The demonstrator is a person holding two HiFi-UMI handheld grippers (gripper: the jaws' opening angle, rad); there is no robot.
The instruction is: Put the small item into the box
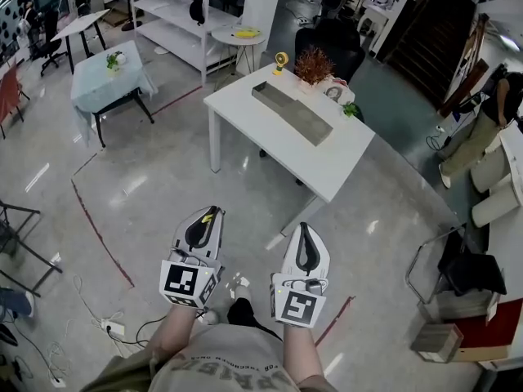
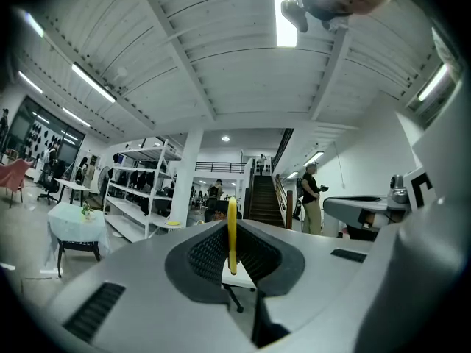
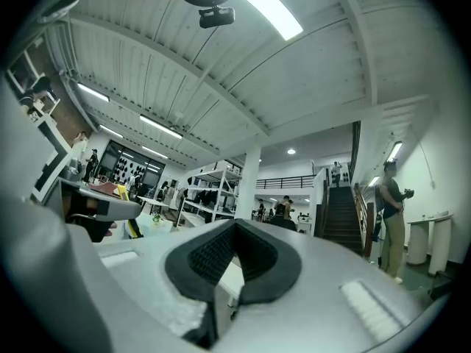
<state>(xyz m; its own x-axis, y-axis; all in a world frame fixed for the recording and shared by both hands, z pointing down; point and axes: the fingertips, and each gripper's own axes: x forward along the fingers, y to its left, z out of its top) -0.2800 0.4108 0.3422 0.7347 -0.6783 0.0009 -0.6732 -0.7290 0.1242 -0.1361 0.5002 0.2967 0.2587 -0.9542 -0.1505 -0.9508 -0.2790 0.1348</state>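
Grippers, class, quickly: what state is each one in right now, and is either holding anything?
Left gripper: closed on a thin yellow item.
Right gripper: closed, nothing between its jaws.

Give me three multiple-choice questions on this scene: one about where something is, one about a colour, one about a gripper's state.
1. Where is the long grey box?
A. on the white table
B. on the floor
C. on a shelf

2. What colour is the thin item in the left gripper?
A. red
B. yellow
C. blue

3. How do the right gripper's jaws stand?
A. wide apart
B. shut on a cup
C. shut, nothing between

Answers:
1 A: the head view shows it lying on the tabletop.
2 B: the left gripper view shows a yellow strip clamped between the pads.
3 C: the right gripper view shows the pads meeting with nothing between them.
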